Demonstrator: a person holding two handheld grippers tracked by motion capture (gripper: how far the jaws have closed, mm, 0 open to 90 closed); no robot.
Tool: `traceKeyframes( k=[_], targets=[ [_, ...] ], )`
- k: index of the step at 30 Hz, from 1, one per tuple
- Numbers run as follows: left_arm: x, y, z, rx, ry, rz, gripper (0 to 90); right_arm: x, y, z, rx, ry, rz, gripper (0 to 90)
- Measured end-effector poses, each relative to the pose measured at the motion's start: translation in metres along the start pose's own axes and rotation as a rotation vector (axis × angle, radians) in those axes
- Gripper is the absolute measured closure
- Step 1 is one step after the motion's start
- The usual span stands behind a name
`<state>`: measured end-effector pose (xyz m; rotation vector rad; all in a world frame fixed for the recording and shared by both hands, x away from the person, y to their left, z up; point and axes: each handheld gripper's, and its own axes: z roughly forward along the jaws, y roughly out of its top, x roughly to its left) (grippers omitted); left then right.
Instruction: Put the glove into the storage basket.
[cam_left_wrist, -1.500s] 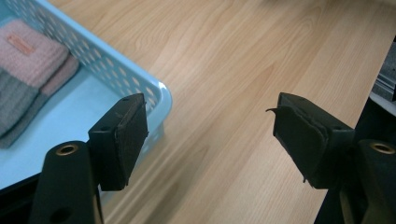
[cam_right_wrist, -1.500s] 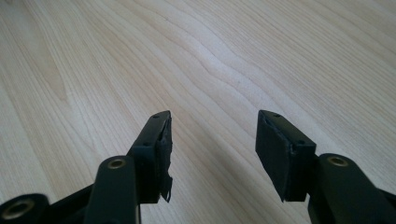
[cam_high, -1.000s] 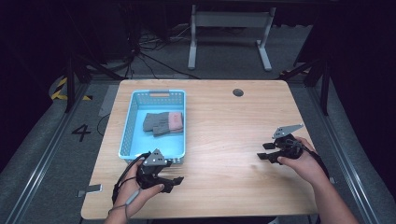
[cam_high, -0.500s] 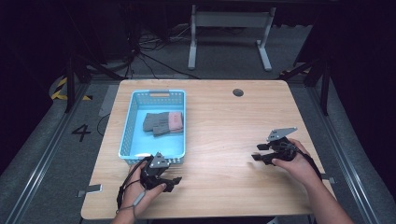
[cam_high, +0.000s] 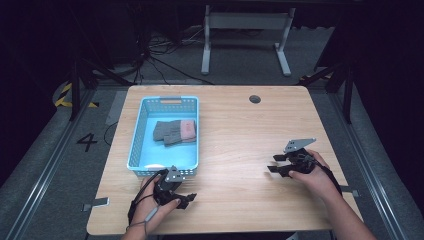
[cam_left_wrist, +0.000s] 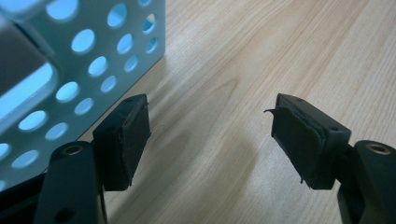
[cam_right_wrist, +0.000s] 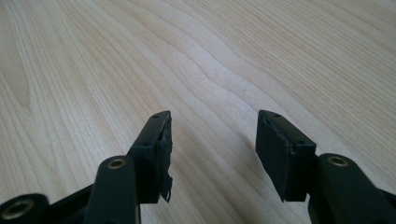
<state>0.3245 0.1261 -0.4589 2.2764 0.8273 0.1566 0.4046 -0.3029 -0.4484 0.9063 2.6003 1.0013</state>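
Basket (cam_high: 137, 145), blue, sat on the desk (cam_high: 240, 125) holding folded cloths (cam_high: 174, 131). Left claw (cam_left_wrist: 210, 140) and right claw (cam_right_wrist: 212, 149) were both spread, empty.

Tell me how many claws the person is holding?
2. The left claw is at the table's near edge, just in front of the blue basket. The right claw is over the table's right side. Both are open and empty.

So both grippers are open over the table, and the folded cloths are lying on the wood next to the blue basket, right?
Not quite. The cloths lie inside the basket, not on the wood beside it; the high view shows this. Both the left gripper and right gripper are indeed open over the table.
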Motion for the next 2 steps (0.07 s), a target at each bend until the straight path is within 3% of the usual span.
traceKeyframes(
  k=[2],
  targets=[
    [-0.0002, 0.0, 0.0003, -0.002, -0.008, -0.005, 28.9, 0.0, -0.0001, 0.0001, -0.001, 0.0, 0.0, 46.2]
  ],
)
